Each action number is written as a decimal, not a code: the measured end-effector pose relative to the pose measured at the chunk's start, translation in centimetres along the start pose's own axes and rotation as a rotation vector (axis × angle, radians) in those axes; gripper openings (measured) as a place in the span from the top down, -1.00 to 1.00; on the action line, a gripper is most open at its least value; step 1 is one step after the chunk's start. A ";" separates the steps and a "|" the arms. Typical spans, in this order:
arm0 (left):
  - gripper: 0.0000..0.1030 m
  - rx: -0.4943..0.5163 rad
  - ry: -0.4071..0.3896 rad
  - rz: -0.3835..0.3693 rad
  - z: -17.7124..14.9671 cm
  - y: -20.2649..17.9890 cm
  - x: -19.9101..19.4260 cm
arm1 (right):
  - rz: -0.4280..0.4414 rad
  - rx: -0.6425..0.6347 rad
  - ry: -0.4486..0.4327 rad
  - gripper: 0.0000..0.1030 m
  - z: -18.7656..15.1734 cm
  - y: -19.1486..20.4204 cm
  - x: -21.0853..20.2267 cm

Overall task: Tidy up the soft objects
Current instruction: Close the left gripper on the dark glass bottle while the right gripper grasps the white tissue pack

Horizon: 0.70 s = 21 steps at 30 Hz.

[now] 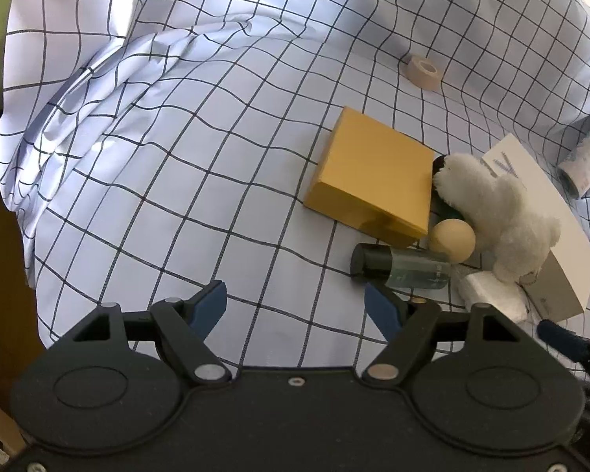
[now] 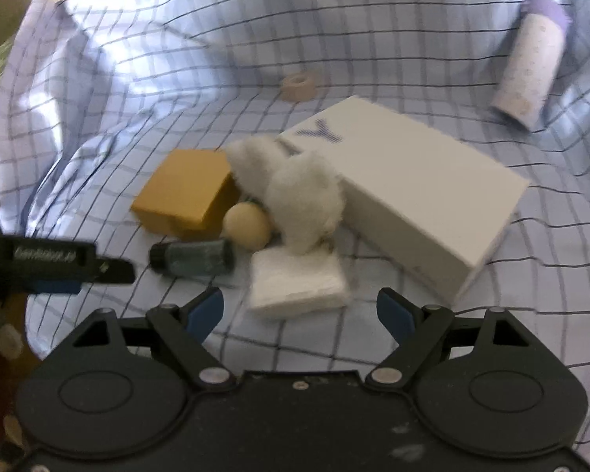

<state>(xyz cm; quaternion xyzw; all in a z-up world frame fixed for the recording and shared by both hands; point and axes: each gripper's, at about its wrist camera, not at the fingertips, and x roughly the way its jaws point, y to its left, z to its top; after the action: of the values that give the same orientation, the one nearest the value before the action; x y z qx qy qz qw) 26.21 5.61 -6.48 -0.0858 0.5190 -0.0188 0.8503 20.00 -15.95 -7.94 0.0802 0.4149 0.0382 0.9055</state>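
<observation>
A white plush toy (image 1: 491,212) (image 2: 299,192) stands among hard items on the checked cloth, leaning against a white box (image 2: 424,196). A folded white tissue pack (image 2: 299,279) (image 1: 491,295) lies in front of it. My right gripper (image 2: 299,310) is open, with the tissue pack just beyond its blue fingertips (image 2: 206,310) and untouched. My left gripper (image 1: 297,305) is open over bare cloth, with nothing between its fingers. Its right fingertip is close to a dark bottle (image 1: 401,267). A beige ball (image 1: 452,240) (image 2: 247,226) rests between the bottle and the toy.
A yellow box (image 1: 373,181) (image 2: 188,192) sits left of the toy. A tape roll (image 1: 423,70) lies farther back and a patterned tube (image 2: 531,59) at the far right. The checked cloth (image 1: 177,157) is rumpled at the left. The left gripper's finger (image 2: 110,269) shows at the right wrist view's left edge.
</observation>
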 end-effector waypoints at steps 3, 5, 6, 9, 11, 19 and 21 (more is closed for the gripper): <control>-0.42 -0.003 0.004 -0.002 -0.1 0.0 0.1 | -0.009 0.019 0.014 -0.66 0.4 -0.4 0.8; -0.42 -0.002 0.008 -0.005 -0.1 0.0 0.2 | -0.007 0.014 0.026 -0.66 0.6 -0.4 1.5; -0.42 0.000 0.009 -0.006 -0.2 0.0 0.2 | -0.005 0.008 0.030 -0.66 0.7 -0.3 1.8; -0.42 0.004 0.012 -0.004 -0.2 -0.1 0.3 | 0.015 -0.011 0.039 -0.70 0.7 0.2 2.4; -0.42 0.002 0.013 -0.001 -0.2 0.0 0.3 | 0.018 -0.026 0.042 -0.73 0.7 0.6 2.7; -0.42 0.012 0.006 -0.002 0.1 -0.5 0.1 | -0.017 -0.080 0.040 -0.22 0.3 1.0 2.8; -0.42 0.018 0.007 -0.005 0.2 -0.8 0.2 | -0.006 -0.077 0.038 -0.21 0.3 0.7 2.5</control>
<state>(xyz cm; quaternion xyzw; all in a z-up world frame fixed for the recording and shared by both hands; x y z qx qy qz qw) 26.53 4.81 -6.39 -0.0795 0.5215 -0.0259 0.8491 21.87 -14.92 -9.52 0.0431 0.4303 0.0527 0.9001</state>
